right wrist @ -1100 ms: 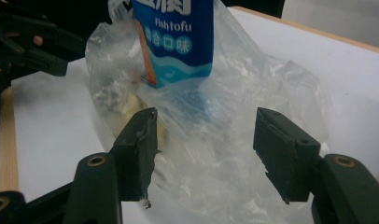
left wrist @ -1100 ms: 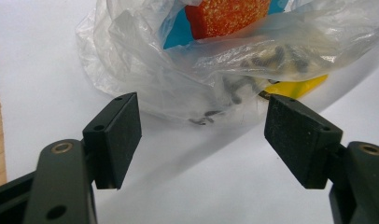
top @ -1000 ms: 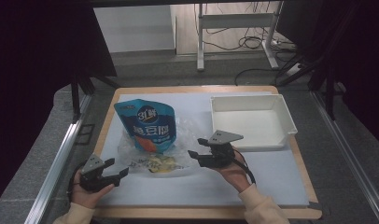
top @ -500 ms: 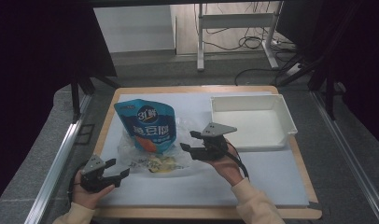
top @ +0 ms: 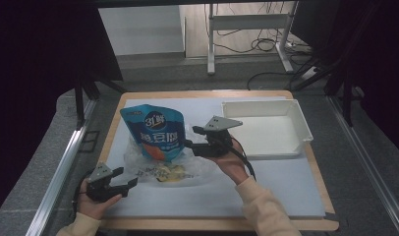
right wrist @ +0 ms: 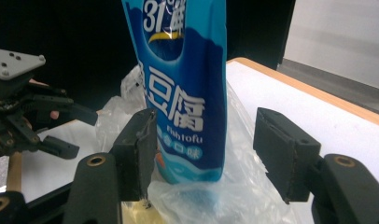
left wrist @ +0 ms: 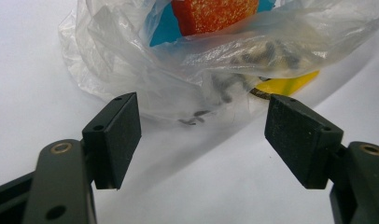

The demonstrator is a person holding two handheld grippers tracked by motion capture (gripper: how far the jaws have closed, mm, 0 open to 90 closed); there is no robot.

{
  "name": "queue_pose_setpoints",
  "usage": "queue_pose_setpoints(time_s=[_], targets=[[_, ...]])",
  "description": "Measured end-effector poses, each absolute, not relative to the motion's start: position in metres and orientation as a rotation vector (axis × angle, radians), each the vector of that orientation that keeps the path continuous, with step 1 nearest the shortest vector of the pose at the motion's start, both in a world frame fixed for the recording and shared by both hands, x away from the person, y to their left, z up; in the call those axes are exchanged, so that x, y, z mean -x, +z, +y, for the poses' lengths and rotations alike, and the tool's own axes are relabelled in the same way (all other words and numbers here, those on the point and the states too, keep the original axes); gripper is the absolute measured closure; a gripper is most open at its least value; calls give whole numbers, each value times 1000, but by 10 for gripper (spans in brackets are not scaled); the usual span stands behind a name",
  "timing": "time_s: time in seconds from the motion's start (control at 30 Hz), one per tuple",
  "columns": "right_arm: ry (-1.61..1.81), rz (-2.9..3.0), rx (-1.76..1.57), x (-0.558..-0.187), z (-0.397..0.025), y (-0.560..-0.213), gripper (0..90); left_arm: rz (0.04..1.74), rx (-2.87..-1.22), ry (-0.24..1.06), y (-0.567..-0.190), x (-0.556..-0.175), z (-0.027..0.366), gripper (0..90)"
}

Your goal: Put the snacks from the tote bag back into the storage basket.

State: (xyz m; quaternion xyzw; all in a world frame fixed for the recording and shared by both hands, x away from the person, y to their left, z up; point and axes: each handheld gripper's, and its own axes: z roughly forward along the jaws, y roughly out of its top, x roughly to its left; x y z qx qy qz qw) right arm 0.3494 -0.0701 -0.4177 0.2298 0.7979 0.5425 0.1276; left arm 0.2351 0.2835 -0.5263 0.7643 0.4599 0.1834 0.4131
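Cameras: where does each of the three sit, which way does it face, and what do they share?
High view: above the person's side, looking forward and down on the table; forearms, both hands.
Left gripper view: rides the left gripper, faces the clear plastic bag; open jaws.
Right gripper view: rides the right gripper, faces the blue pouch; open jaws.
Shared: pouch, bag.

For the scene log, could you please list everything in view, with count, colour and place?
snack pouch: one, blue with white print, propped up at the mat's middle, foot inside the plastic bag.
plastic bag: one, clear and crumpled, on the mat around the pouch's foot, something yellow inside.
tray: one, white, at the mat's right.
mat: one, pale, covering the wooden table.
left gripper: one, black, jaws open, near the bag's left edge.
right gripper: one, black, jaws open beside the pouch.
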Motion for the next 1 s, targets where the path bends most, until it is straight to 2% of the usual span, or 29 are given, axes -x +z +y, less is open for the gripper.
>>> queue_pose_setpoints(time_s=[0.57, 0.8, 1.0], targets=[[1608, 2297, -643, -373, -41, -393, 447, 1154, -1945, 438, -529, -236, 284, 272], [1624, 2295, -632, -380, -35, -390, 540, 1150, -1951, 432, -529, -236, 284, 269], [1653, 2298, -628, -384, -34, -386, 670, 1151, -1952, 430, -529, -236, 284, 269]])
